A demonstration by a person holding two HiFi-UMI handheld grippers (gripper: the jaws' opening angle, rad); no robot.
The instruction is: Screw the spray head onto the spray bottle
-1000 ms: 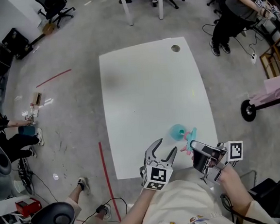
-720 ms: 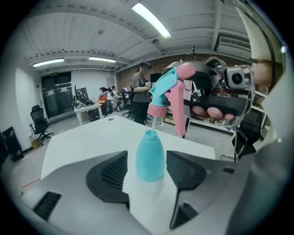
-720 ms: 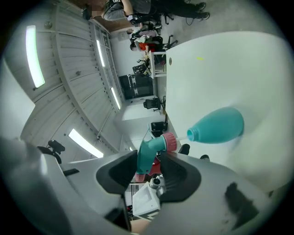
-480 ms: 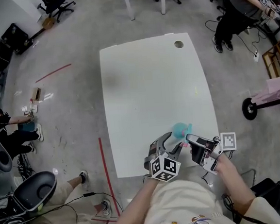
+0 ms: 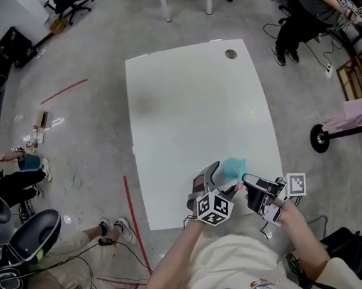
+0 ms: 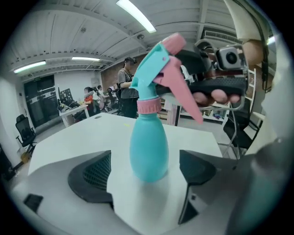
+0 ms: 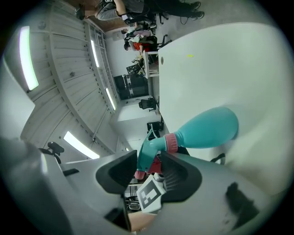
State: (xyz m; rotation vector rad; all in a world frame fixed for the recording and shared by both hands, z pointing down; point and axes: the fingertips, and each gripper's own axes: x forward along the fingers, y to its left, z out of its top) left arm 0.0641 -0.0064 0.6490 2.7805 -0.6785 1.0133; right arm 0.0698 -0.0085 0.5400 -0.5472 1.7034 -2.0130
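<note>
A teal spray bottle stands upright on the white table near its front edge. Its teal spray head with a pink trigger sits on the pink collar. My right gripper is shut on the spray head, reaching in from the right. My left gripper has the bottle's body between its jaws, which are opening and stand apart from both of its sides. From above, the left gripper is at the bottle's near left.
A round cable hole lies near the table's far right corner. The table's front edge runs just behind both grippers. Red tape marks the floor at the left. Office chairs and seated people ring the room, and a wheeled pink object stands at the right.
My left gripper has come forward from near the table's edge so that its jaws flank the bottle. The right gripper has stayed on the spray head.
</note>
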